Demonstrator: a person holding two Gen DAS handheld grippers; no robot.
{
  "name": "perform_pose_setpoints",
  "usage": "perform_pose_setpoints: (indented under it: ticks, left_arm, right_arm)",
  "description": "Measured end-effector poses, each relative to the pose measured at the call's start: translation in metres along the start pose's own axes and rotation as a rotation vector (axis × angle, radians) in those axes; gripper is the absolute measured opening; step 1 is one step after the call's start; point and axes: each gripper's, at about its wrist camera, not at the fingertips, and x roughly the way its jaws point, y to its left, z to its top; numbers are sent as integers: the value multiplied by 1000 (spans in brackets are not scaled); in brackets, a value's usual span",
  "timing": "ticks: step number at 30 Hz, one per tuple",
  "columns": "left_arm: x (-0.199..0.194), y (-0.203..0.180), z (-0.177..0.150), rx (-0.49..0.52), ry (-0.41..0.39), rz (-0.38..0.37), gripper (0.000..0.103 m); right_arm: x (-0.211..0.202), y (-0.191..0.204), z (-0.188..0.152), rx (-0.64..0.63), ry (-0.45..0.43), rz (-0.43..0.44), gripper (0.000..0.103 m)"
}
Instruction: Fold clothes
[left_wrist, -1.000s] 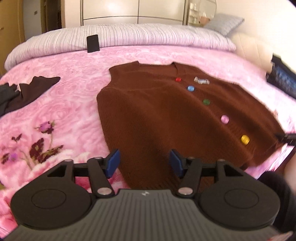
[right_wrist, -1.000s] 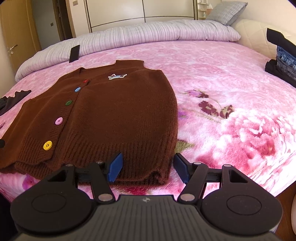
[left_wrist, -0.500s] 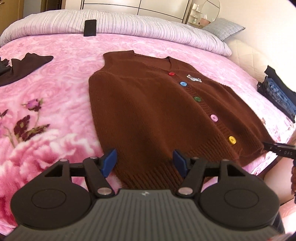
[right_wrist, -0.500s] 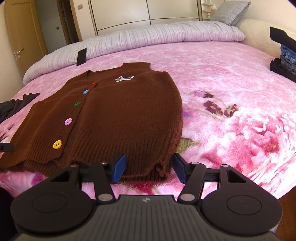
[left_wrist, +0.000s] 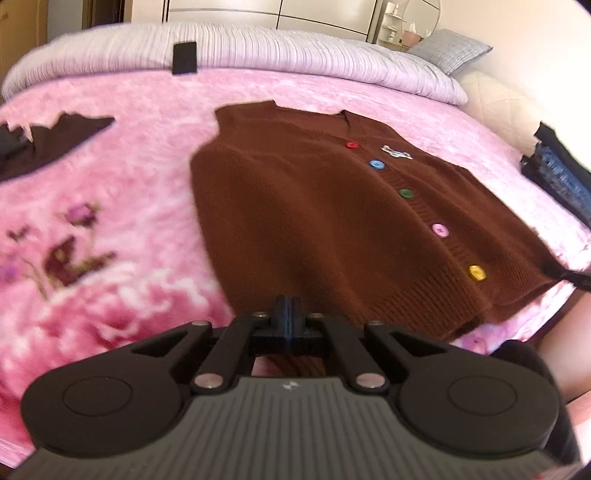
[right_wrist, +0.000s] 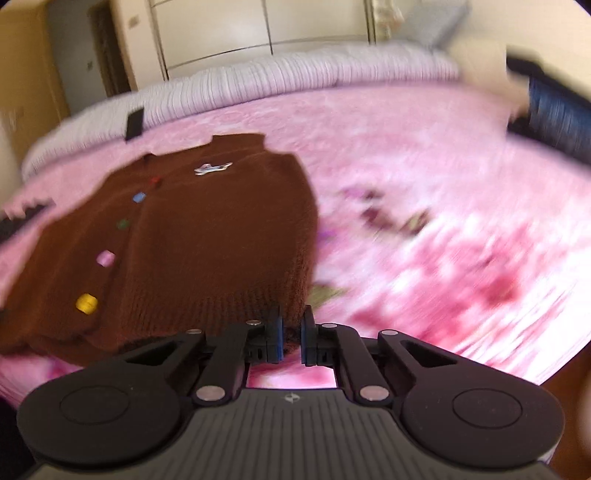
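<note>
Left wrist: left gripper (left_wrist: 290, 320) clamped on brown vest (left_wrist: 332, 221) hem at bed's near edge; dark garment (left_wrist: 55, 140) far left on pink blanket (left_wrist: 110, 206).
Right wrist: right gripper (right_wrist: 291, 338) pinching vest's (right_wrist: 207, 236) right hem corner; folded jeans (right_wrist: 554, 118) far right. Blurry.

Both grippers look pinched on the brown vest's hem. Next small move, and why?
Probably lift both corners together and carry the hem toward the collar. The left gripper and right gripper are each shut on the bottom hem of the brown vest, which lies flat, buttoned, on the pink blanket.
</note>
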Motion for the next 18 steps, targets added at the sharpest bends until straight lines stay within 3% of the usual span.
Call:
perform_pose_setpoints:
  ticks: [2, 8, 10, 18]
  left_arm:
    - [1, 4, 0, 8, 8, 9, 0]
    - [-1, 9, 0, 7, 17, 14, 1]
    - [-2, 9, 0, -8, 22, -3, 10]
    - [-2, 8, -2, -89, 48, -97, 27]
  right_arm:
    - [-1, 1, 2, -55, -3, -49, 5]
    - [10, -1, -1, -24, 23, -32, 8]
    - [8, -1, -2, -11, 10, -24, 18]
    - [1, -6, -5, 47, -19, 2, 23]
